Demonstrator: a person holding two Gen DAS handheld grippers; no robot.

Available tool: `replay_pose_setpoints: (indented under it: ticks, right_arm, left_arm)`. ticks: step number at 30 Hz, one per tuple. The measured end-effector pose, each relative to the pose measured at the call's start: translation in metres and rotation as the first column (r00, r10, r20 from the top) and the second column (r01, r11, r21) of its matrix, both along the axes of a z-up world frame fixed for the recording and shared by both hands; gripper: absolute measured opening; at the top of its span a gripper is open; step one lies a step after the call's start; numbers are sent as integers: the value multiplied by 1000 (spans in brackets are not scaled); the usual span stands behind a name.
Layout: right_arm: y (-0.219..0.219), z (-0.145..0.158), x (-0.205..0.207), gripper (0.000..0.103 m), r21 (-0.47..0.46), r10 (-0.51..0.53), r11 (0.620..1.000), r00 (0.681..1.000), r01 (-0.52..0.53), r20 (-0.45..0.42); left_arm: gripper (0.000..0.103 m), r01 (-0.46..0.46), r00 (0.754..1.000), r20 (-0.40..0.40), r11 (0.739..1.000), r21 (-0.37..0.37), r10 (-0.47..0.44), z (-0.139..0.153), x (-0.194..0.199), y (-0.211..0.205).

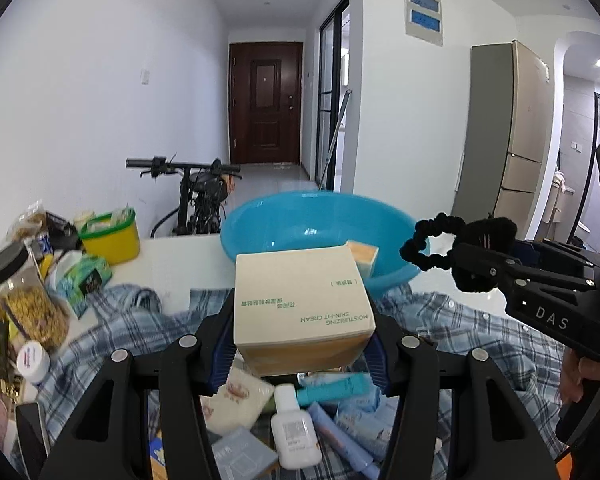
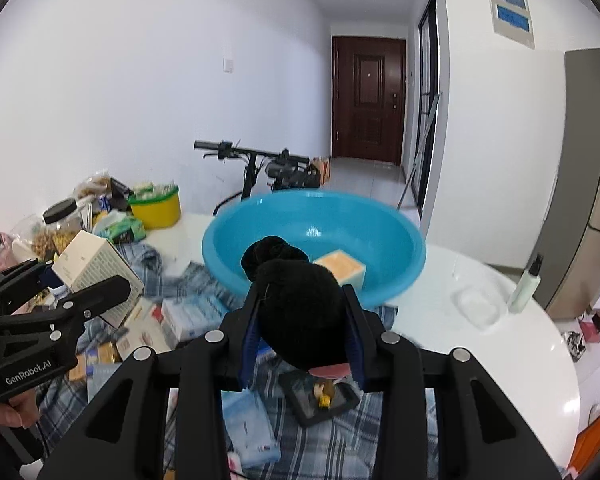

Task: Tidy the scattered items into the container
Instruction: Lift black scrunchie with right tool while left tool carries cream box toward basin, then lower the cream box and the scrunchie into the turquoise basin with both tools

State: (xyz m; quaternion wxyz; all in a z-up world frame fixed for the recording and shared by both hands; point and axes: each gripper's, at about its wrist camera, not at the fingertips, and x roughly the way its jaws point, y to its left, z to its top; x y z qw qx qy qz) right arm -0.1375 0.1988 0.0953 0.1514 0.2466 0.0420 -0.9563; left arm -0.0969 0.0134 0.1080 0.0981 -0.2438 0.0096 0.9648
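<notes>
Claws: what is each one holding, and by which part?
Left claw grips the cream box by its two side faces. Right claw is shut on the black hair tie, squeezing its fluffy pompom.

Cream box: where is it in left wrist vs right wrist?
Left wrist: cream box at centre, clamped in the left gripper, in front of the blue basin.
Right wrist: cream box at the left edge, held in the left gripper, left of the basin.
Shared landmark: the blue basin with a yellow sponge inside.
</notes>
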Motion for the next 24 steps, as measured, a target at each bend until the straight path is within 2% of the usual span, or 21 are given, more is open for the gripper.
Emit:
replay_pose_setpoints:
  ticks: [10, 17, 24]
  right_arm:
    - [6, 33, -1, 36, -11, -16, 1000, 997, 15, -77]
    - [5, 37, 2, 36, -17, -9, 1000, 996, 8, -88]
    - [5, 29, -16, 36, -20, -4, 1000, 999, 3, -53]
  left_arm:
    - [56, 35, 998, -52, 999, 19, -34, 34, -3, 1]
    - [56, 28, 998, -58, 999, 24, -27, 37, -3, 1]
    - [56, -10, 997, -73, 1000, 12, 11, 32, -20, -3]
